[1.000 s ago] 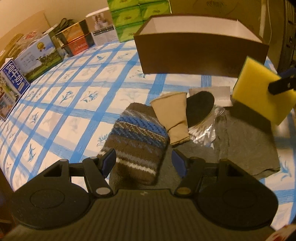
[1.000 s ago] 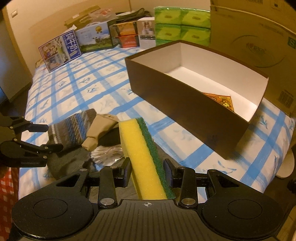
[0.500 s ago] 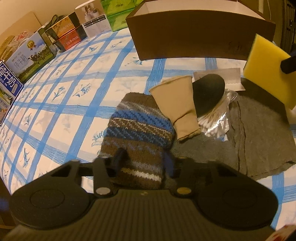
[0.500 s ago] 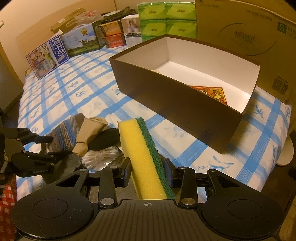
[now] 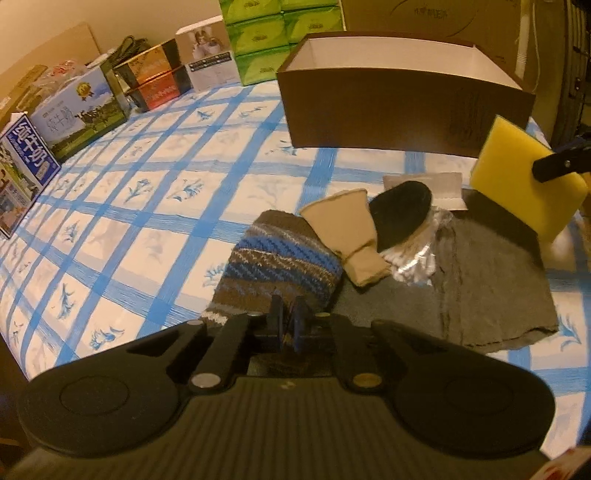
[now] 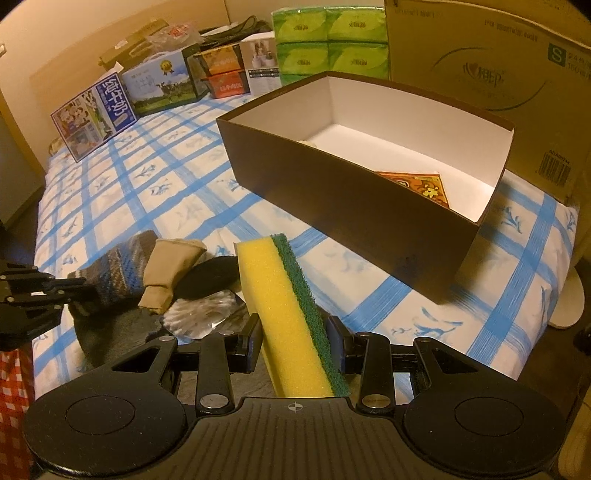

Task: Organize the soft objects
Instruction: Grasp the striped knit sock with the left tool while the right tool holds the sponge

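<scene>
A brown-and-blue striped knit sock (image 5: 280, 262) lies on the blue-checked cloth. My left gripper (image 5: 289, 319) sits at its near edge, jaws closing tight with the pads pinching the fabric; from the right wrist it shows at far left (image 6: 79, 286). My right gripper (image 6: 295, 347) is shut on a yellow sponge with a green scrub face (image 6: 288, 310), held in the air just right of the pile (image 5: 517, 184). Beside the knit lie a beige sock (image 5: 351, 229), a black oval pad (image 5: 402, 210), a plastic bag of cotton swabs (image 5: 417, 262) and a grey cloth (image 5: 491, 288).
A brown box with a white inside (image 6: 369, 206) stands open behind the pile, with an orange patterned cloth (image 6: 421, 184) in it. Milk cartons (image 5: 26, 162), green tissue packs (image 5: 266, 33) and a big cardboard carton (image 6: 498, 74) line the far edge.
My left gripper came down over the striped knit and its jaws went from wide apart to pinched on the near edge. The right gripper kept the sponge almost where it was.
</scene>
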Motion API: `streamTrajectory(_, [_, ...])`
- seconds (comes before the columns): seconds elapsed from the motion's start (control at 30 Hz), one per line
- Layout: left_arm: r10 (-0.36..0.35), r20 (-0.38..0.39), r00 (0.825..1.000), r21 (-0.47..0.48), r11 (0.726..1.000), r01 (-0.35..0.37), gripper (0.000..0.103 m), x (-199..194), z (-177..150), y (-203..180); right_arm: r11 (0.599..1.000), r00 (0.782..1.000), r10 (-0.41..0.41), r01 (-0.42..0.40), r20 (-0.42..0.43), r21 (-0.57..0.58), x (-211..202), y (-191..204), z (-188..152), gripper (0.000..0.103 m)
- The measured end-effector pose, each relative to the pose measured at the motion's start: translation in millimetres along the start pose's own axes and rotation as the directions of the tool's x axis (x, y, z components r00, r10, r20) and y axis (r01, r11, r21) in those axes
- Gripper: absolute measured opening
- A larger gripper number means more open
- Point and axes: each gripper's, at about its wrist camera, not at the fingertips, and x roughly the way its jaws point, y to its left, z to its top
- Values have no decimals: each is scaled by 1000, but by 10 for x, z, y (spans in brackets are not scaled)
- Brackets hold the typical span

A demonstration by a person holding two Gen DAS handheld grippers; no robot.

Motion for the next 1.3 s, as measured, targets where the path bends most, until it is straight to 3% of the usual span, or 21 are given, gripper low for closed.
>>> streamTrajectory(0.07, [10,-4,1000,11,1000,-9,24,17,-4,-24,1000,1000,1,-1,1,0,-11,2,-3,38])
streamTrajectory(0.1, [28,-10,1000,28,999,-28,44,49,-2,-43,1000,1000,1,-1,1,2,-12,-2,-3,38])
streamTrajectory(0.13, [46,-13,999,62,997,-45,54,88,-2,-80,1000,1000,0,0,0,4,-12,-2,-4,38])
streamTrajectory(0.27, [35,-22,999,135,990,-32,56,255,37,-167,1000,1000,4,-4,-7,14,5,-19,2,38])
streamTrajectory(0.43, [67,-58,996,195,979,-54,53,545,34,-222,1000,1000,3,-3,-13,23,26,-30,11,38])
streamTrajectory(0.57, [67,-52,996,211,976,-54,29,585,-1,-174,1000,1000,0,0,-15,27,31,-47,9,38])
streamTrajectory(0.63, [44,-39,998,169,985,-37,19,508,11,-96,1000,1000,-2,2,-14,31,28,-65,5,38])
streamTrajectory(1.0, [41,33,999,0,999,-41,16,-139,-9,278,999,1000,-11,10,7,39,-42,-93,3,38])
streamTrajectory(1.3, [-3,89,996,-150,988,16,16,-548,50,427,1000,1000,-1,0,31,24,-131,-23,26,38])
